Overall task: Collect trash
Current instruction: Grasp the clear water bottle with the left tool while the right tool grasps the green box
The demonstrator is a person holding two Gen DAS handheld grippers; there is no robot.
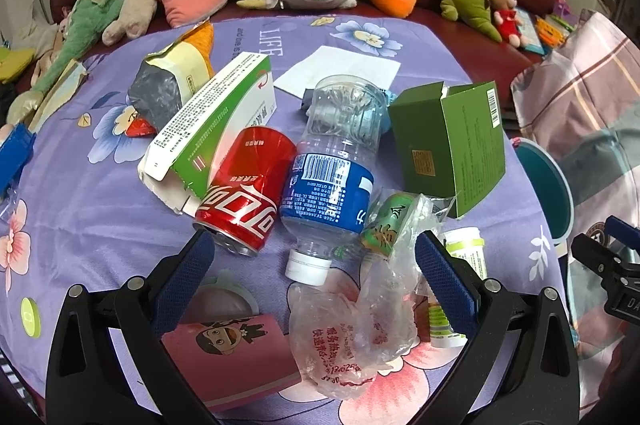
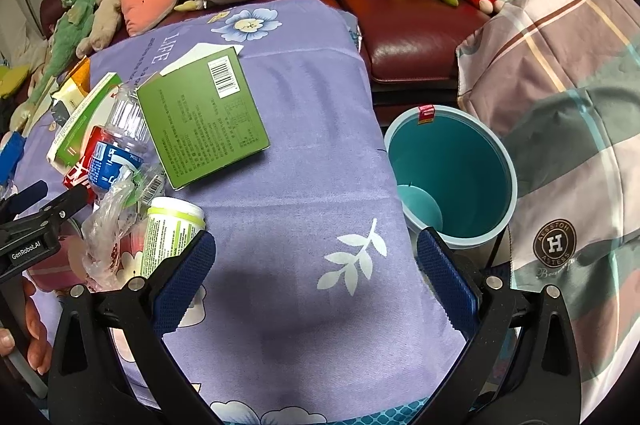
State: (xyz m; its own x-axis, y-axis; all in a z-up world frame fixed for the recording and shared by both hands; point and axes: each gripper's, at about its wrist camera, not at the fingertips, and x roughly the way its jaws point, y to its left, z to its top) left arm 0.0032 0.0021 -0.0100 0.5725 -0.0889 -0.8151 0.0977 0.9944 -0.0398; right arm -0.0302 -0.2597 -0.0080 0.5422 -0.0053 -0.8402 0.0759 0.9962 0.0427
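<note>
Trash lies piled on the purple flowered cloth (image 1: 80,209): a red cola can (image 1: 244,185), a clear water bottle (image 1: 336,165) with a blue label, a green box (image 1: 448,141), a white-and-green carton (image 1: 212,121), a clear plastic bag (image 1: 352,329) and a pink card (image 1: 232,357). My left gripper (image 1: 314,257) is open just above the bottle's white cap and the plastic bag, holding nothing. My right gripper (image 2: 316,257) is open over bare cloth, between a small white-green jar (image 2: 170,225) and the teal bin (image 2: 452,169). The left gripper's fingers (image 2: 32,193) show at the right wrist view's left edge.
The teal bin stands off the table's right edge, beside a plaid blanket (image 2: 560,105). A dark red sofa (image 2: 408,37) with several plush toys runs along the back. A white napkin (image 1: 340,69) and a torn snack bag (image 1: 168,81) lie farther back. A hand (image 2: 24,325) is at lower left.
</note>
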